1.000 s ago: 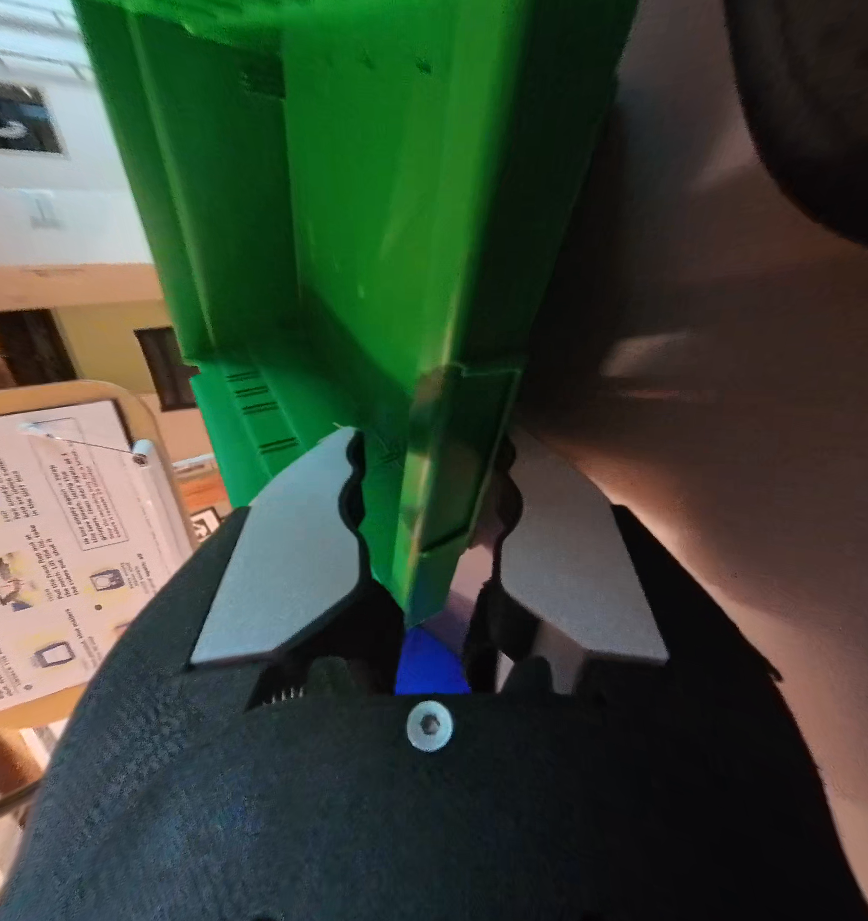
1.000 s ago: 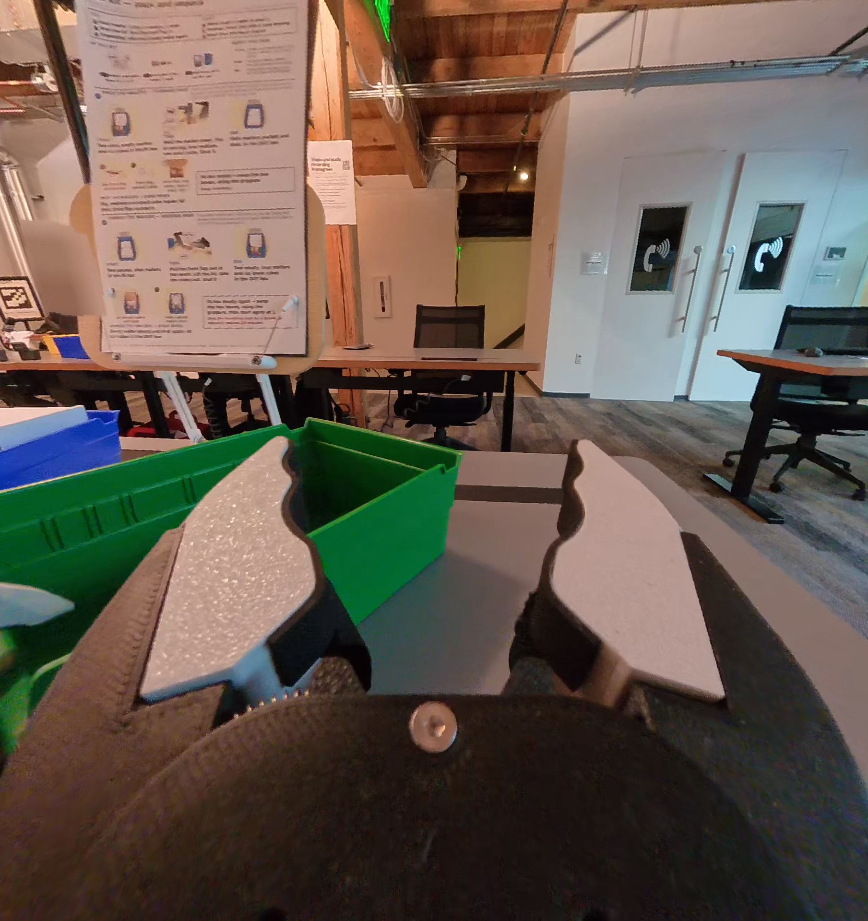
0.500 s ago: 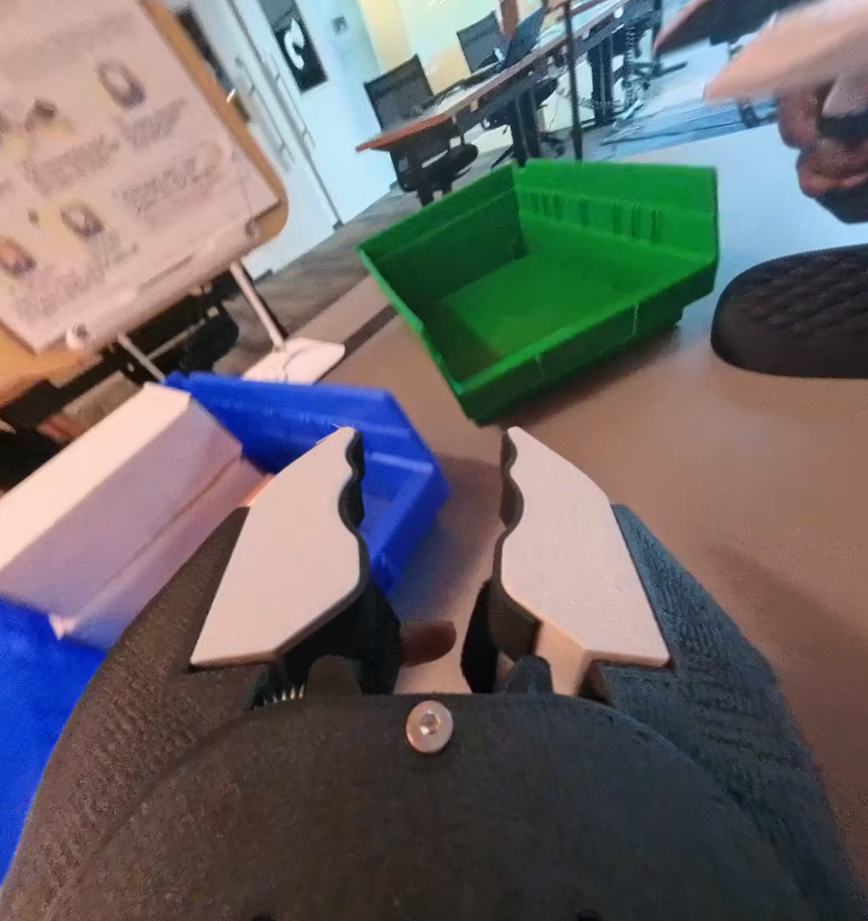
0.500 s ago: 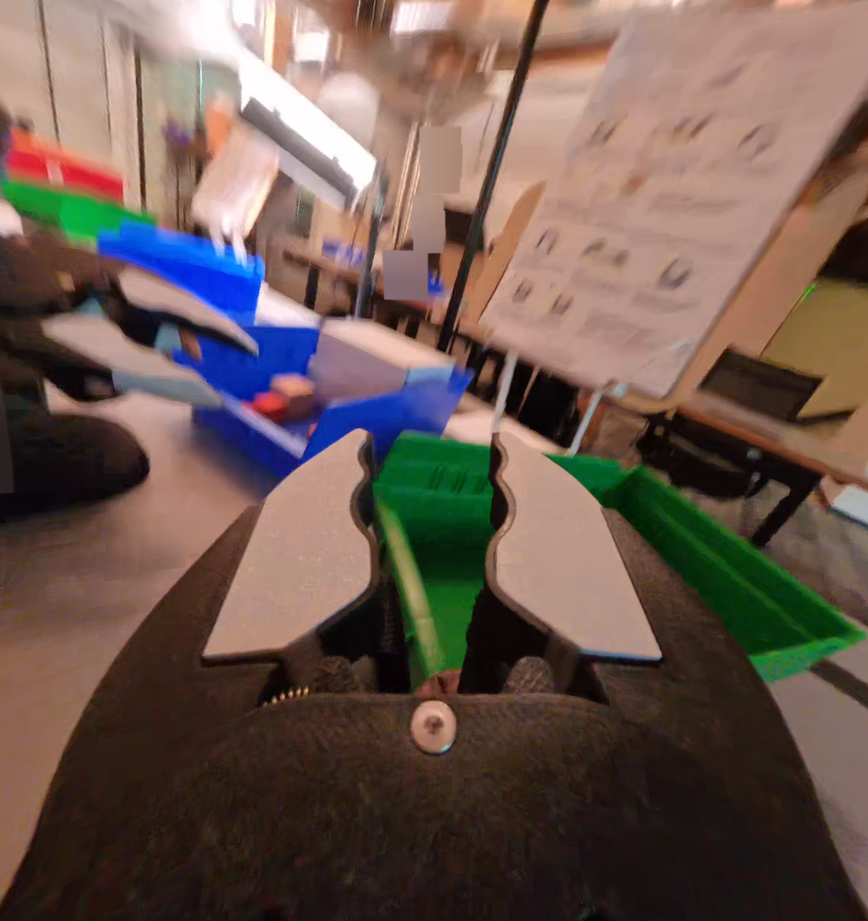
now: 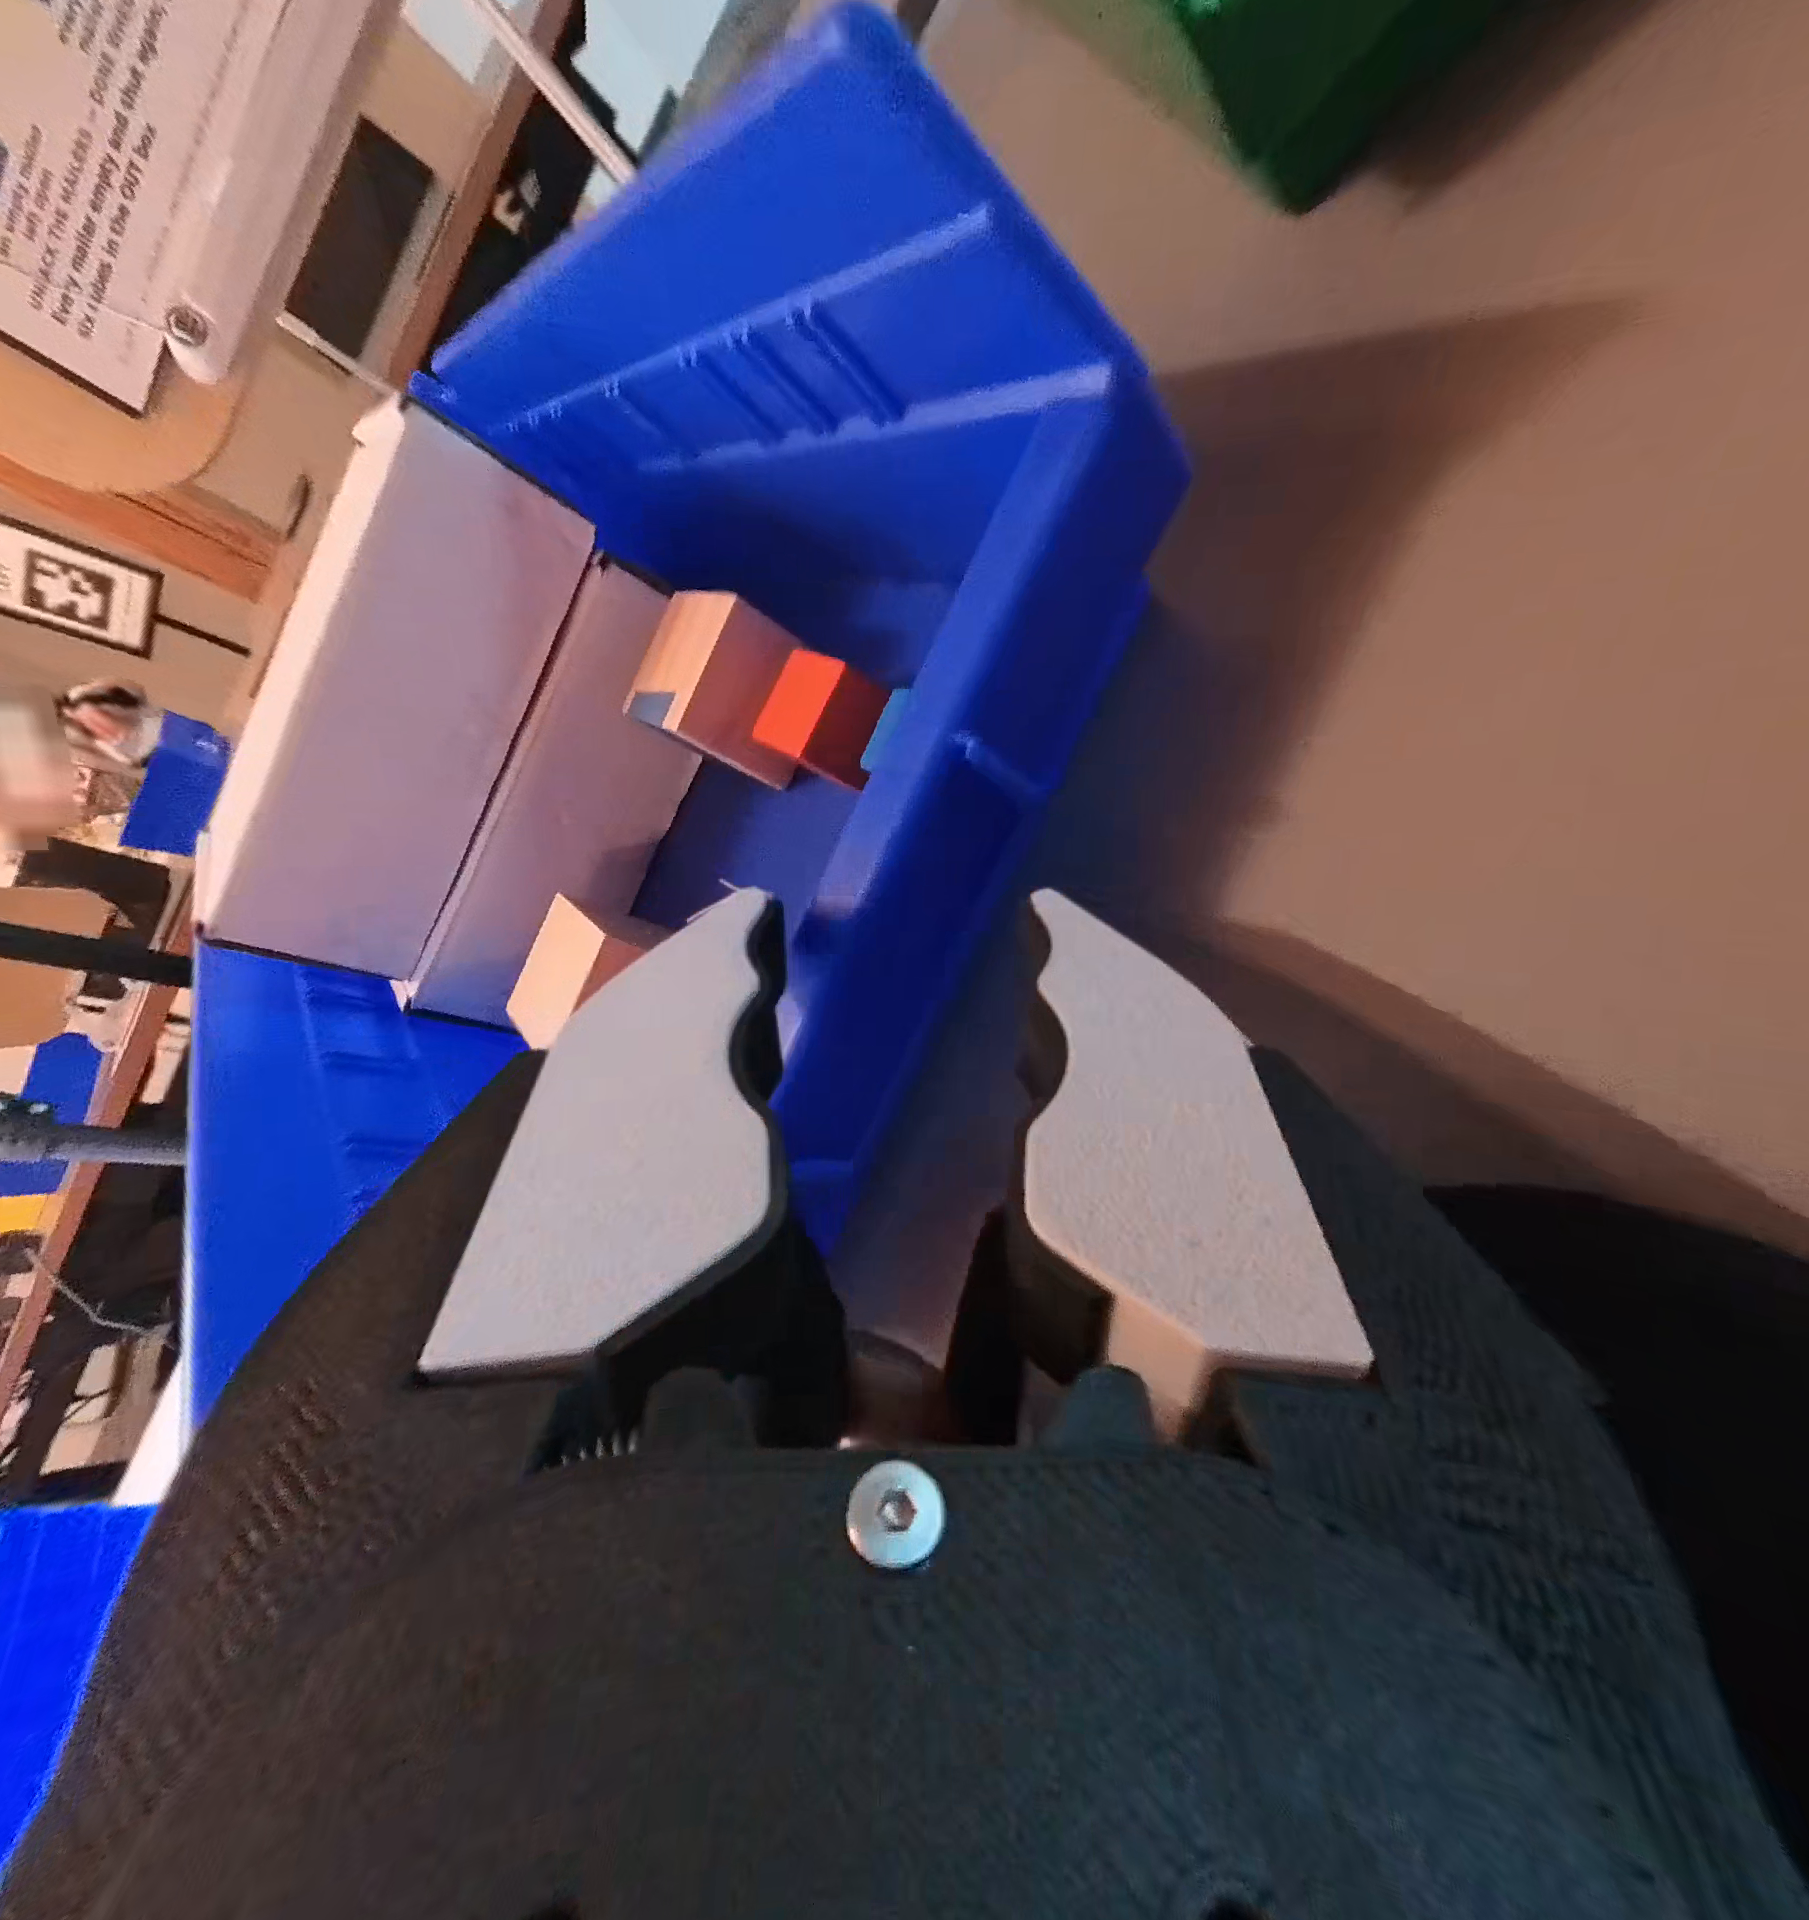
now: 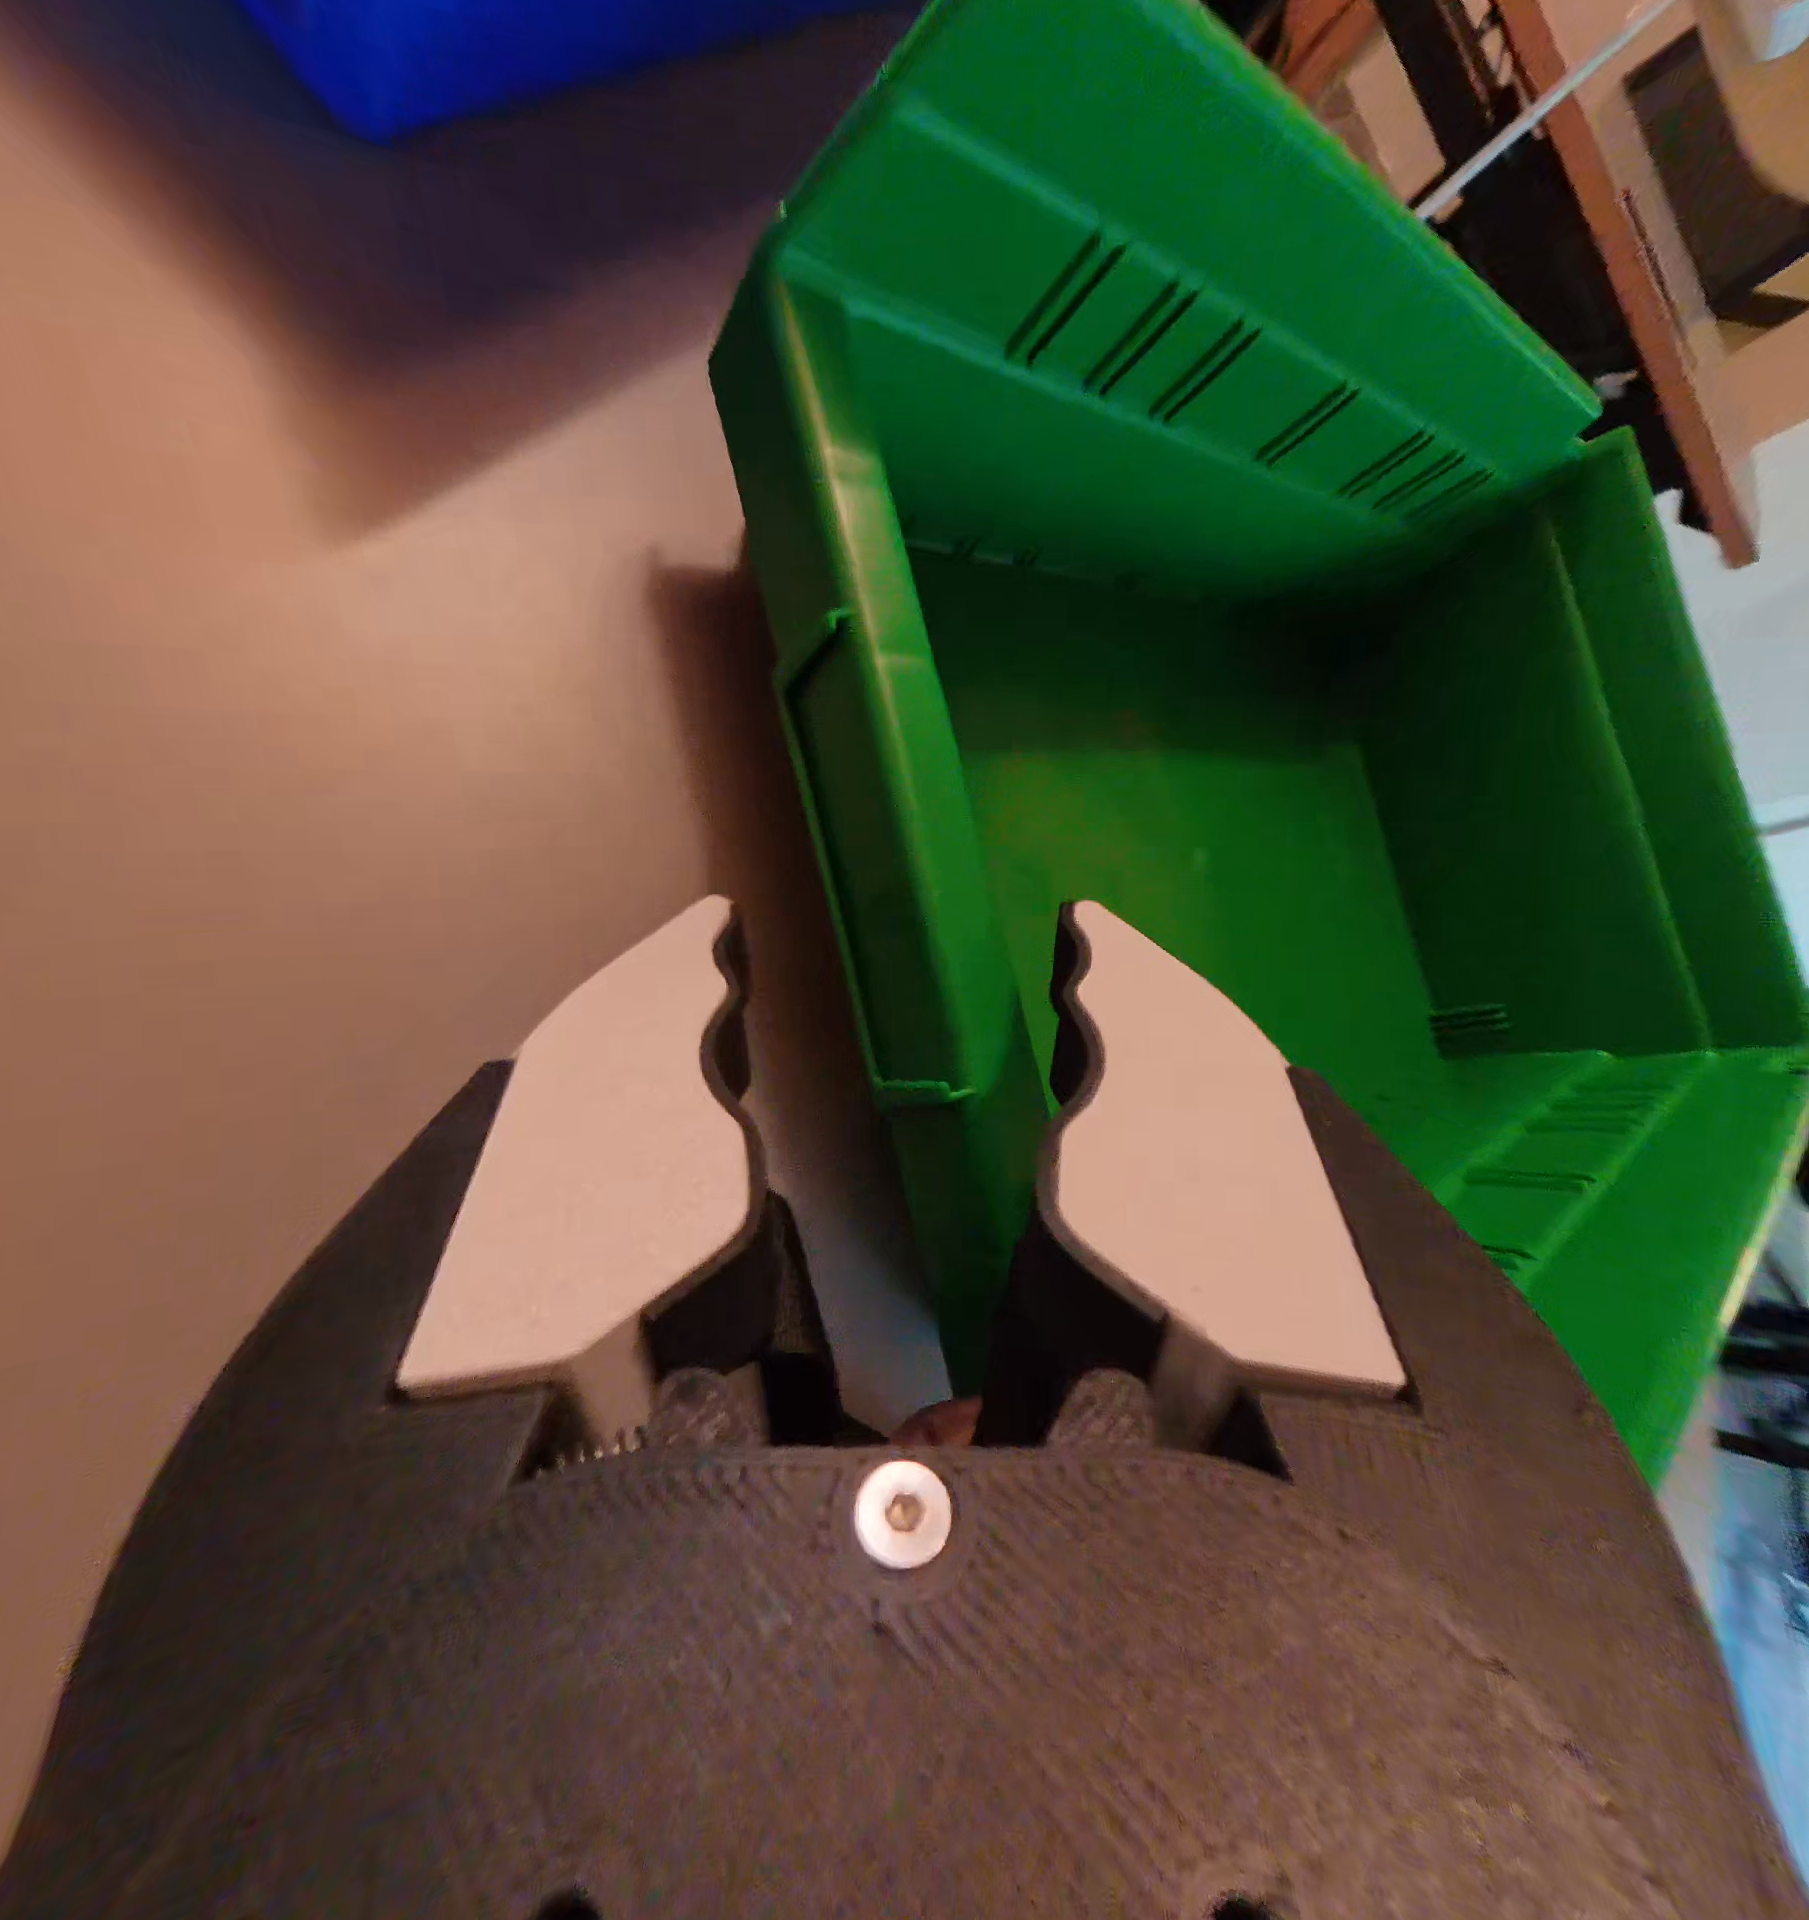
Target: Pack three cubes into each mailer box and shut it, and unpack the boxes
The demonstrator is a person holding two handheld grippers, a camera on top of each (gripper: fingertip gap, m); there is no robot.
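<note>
My left gripper straddles the blue bin's near wall, jaws narrow; my right gripper likewise straddles the green bin's wall.

Background items, both wrist views

Instruction poster on a tan board at upper left, tilted with the view. Framed black-and-white marker tag below it on the wall. Grey-brown tabletop fills the right side. Right wrist view shows the same tabletop and blurred dark furniture at upper right.
</note>
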